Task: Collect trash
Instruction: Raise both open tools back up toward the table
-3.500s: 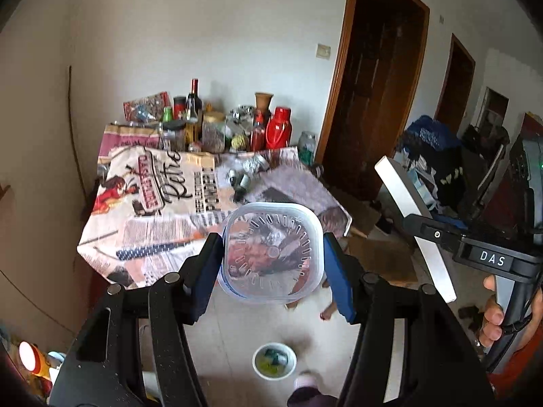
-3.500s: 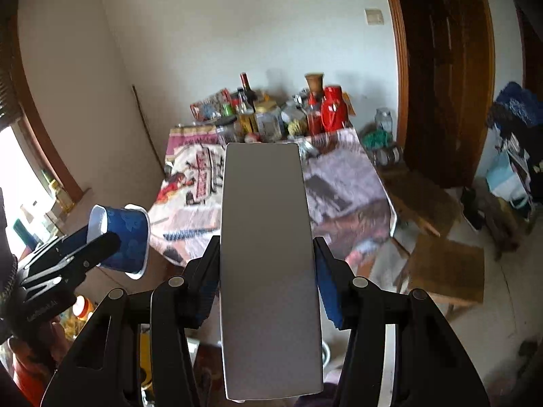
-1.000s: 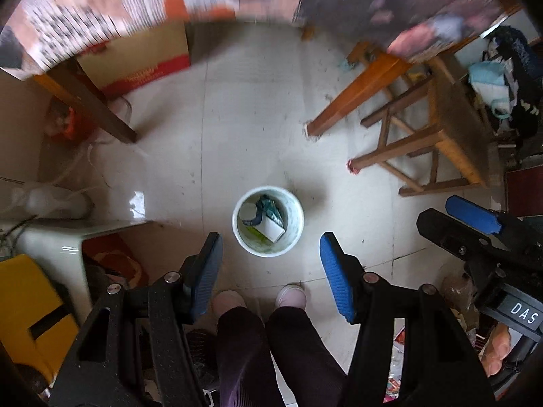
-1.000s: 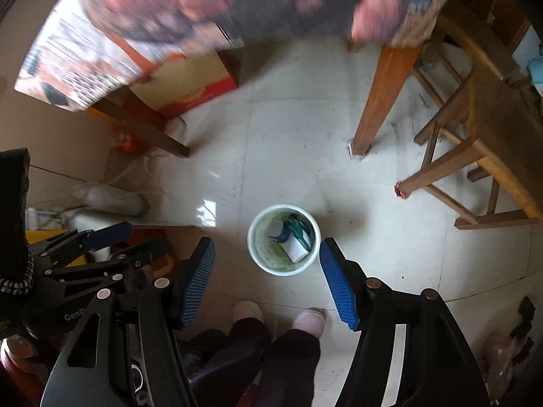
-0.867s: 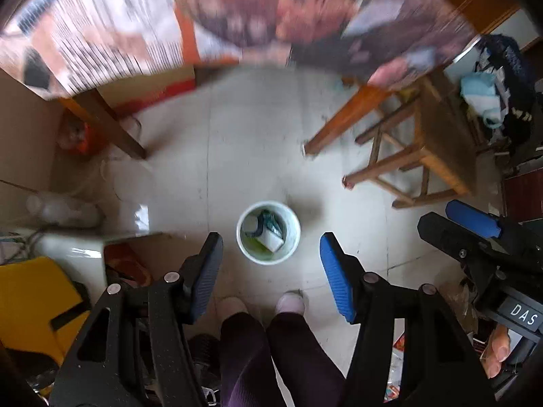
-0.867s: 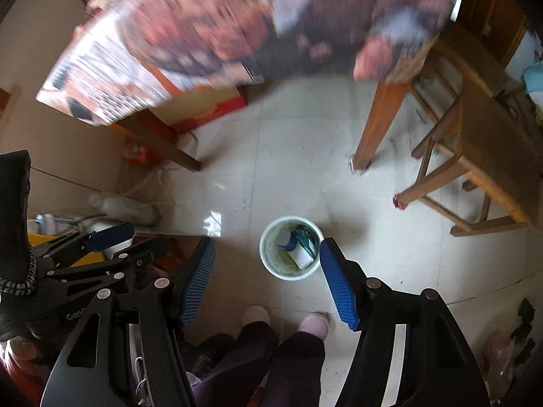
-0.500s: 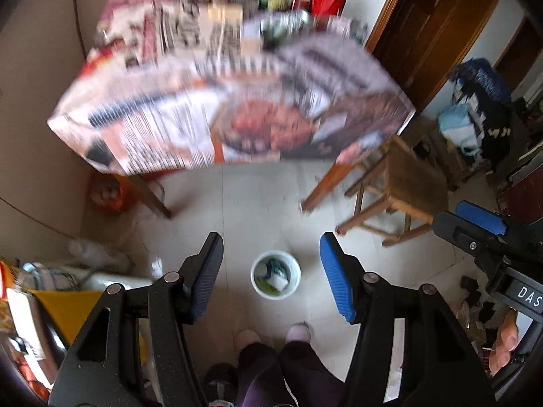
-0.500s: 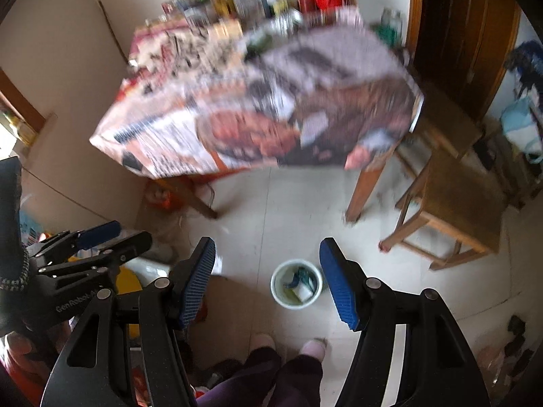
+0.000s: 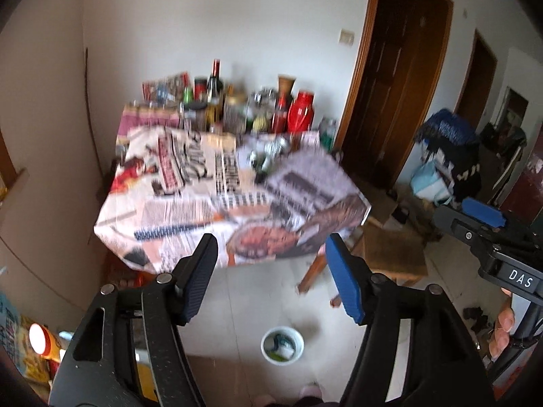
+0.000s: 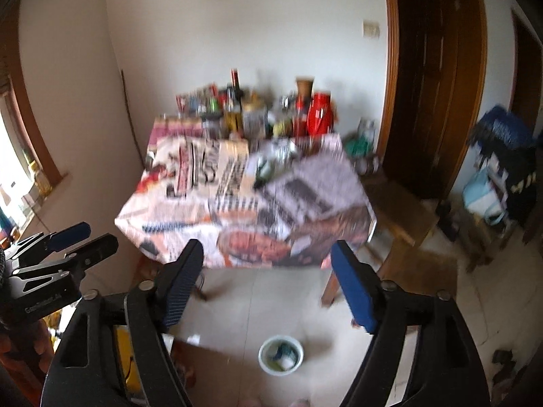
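Both empty grippers (image 9: 271,278) (image 10: 268,281), jaws just widened, hang above the bin (image 9: 282,346).

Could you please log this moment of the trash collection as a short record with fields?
left gripper: open, nothing between its pads; its jaws have just been opening
right gripper: open, nothing held; its jaws have just been opening
bin: small white bucket on the floor tiles, in front of the table, with scraps inside
table: covered with printed newspaper, bottles and jars crowded at the far edge
red jug: upright at the back of the table
stool: wooden, right of the table
image quality: motion blur
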{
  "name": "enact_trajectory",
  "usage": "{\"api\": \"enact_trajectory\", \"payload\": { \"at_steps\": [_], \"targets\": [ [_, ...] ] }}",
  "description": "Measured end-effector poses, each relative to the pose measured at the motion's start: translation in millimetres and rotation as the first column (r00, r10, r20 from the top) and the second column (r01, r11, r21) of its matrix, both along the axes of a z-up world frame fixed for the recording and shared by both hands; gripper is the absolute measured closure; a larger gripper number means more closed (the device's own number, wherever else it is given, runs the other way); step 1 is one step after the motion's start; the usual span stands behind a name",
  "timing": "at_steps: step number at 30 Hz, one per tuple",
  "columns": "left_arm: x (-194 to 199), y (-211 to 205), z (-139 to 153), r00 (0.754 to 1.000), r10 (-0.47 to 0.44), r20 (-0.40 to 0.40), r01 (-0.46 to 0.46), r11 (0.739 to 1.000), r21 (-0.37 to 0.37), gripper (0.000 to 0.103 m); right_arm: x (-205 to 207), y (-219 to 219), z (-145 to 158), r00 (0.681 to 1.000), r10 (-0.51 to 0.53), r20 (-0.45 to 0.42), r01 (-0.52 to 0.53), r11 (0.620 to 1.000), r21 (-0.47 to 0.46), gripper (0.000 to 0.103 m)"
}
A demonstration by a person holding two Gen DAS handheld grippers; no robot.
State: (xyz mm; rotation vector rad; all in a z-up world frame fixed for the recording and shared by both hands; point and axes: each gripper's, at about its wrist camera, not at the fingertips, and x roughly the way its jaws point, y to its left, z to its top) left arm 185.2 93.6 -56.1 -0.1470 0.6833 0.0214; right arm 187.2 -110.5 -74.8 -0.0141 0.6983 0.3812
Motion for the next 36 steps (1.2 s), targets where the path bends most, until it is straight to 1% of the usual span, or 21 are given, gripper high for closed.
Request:
{"api": "enact_trajectory", "payload": {
  "at_steps": [1,2,3,5,6,7,11,17,20,21,26,31,36],
  "targets": [
    [-1.9,0.8,5.1,1.000,-0.002,0.020,0.002,1.000,0.004,0.034,-3.5,1.0,6.5,1.000,-0.006,0.025,0.006,1.000,0.003,0.022],
    [-3.4,2.4,10.1,0.999,-0.001,0.038,0.001,1.000,0.009,0.029,-7.2,1.1,12.9,0.999,-0.012,0.050,0.012,1.000,0.007,0.020],
    [-4.7,4.2,16.1,0.998,0.004,0.060,-0.005,1.000,0.015,0.021,-9.4,1.8,16.8,0.998,-0.019,0.068,0.019,1.000,0.009,0.016],
    [-5.7,5.7,22.5,0.996,0.011,0.087,-0.012,1.000,0.012,0.012,-12.6,1.2,23.7,0.993,-0.037,0.111,0.036,0.999,0.014,0.011],
    [-5.0,6.9,25.9,0.995,0.012,0.101,-0.013,1.000,0.005,0.009,-12.7,0.9,26.1,0.991,-0.044,0.122,0.043,0.999,0.018,0.006],
    [-3.0,7.7,27.9,0.994,0.010,0.106,-0.010,1.000,0.001,0.009,-11.2,-0.2,28.0,0.990,-0.054,0.133,0.051,0.998,0.025,0.002],
    [9.9,5.9,30.9,0.994,0.013,0.112,-0.015,1.000,0.017,0.009,-1.4,-4.2,31.0,0.986,-0.083,0.145,0.076,0.996,0.051,0.001],
    [45.3,-1.6,28.3,0.994,0.031,0.106,-0.034,0.999,0.028,0.009,34.1,-16.5,27.6,0.986,-0.102,0.134,0.093,0.993,0.073,0.001],
    [71.4,-8.6,28.5,0.993,0.046,0.109,-0.051,0.998,0.042,0.009,58.4,-26.6,28.1,0.985,-0.098,0.138,0.088,0.993,0.078,0.001],
    [85.3,-11.9,29.3,0.992,0.054,0.110,-0.059,0.997,0.043,0.009,65.4,-28.8,28.7,0.986,-0.094,0.139,0.084,0.993,0.078,0.001],
    [142.4,-27.4,34.5,0.991,0.072,0.109,-0.075,0.997,0.027,0.009,111.4,-45.0,35.1,0.987,-0.066,0.144,0.056,0.996,0.070,0.001],
    [194.3,-49.5,40.0,0.988,0.101,0.120,-0.104,0.994,0.023,0.009,157.4,-60.6,45.3,0.988,-0.017,0.153,0.009,0.998,0.059,0.001],
    [236.4,-65.5,37.1,0.984,0.144,0.109,-0.148,0.989,0.025,0.009,197.8,-71.0,46.0,0.988,0.035,0.148,-0.042,0.998,0.042,0.001]
  ]
}}
